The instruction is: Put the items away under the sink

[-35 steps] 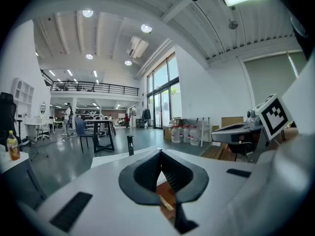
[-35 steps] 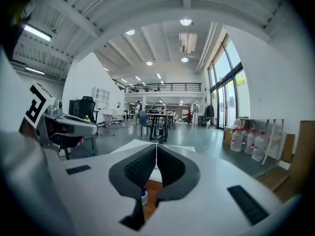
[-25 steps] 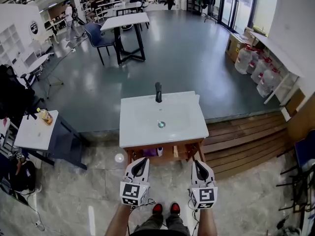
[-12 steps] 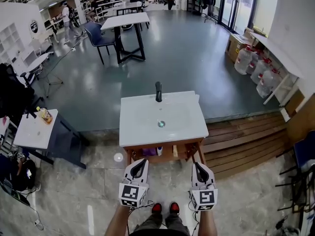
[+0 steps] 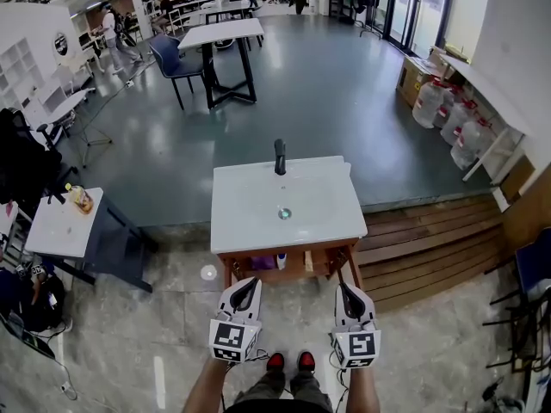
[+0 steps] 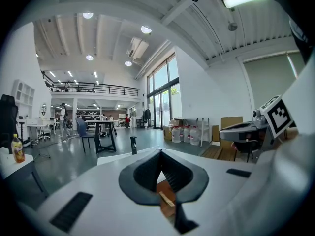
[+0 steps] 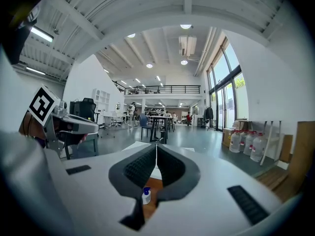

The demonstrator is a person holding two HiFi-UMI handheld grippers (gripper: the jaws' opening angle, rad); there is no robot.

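Red shoes (image 5: pixel 287 363) at the bottom edge, and just ahead both tools are held out side by side — left gripper (image 5: pixel 244 286) with its jaws pressed together on nothing, right gripper (image 5: pixel 344 288) likewise closed and empty. Beyond them stands the white sink (image 5: pixel 237 231) on its wooden frame (image 5: pixel 351 265) — on the shelf underneath sits a small white bottle (image 5: pixel 281 263) with a blue cap, a purple item (image 5: pixel 262 266) just beside it. Black faucet (image 5: pixel 279 157) at the far rim, then grey floor, a table (image 5: pixel 225 34), and water jugs (image 5: pixel 448 114) by the right wall
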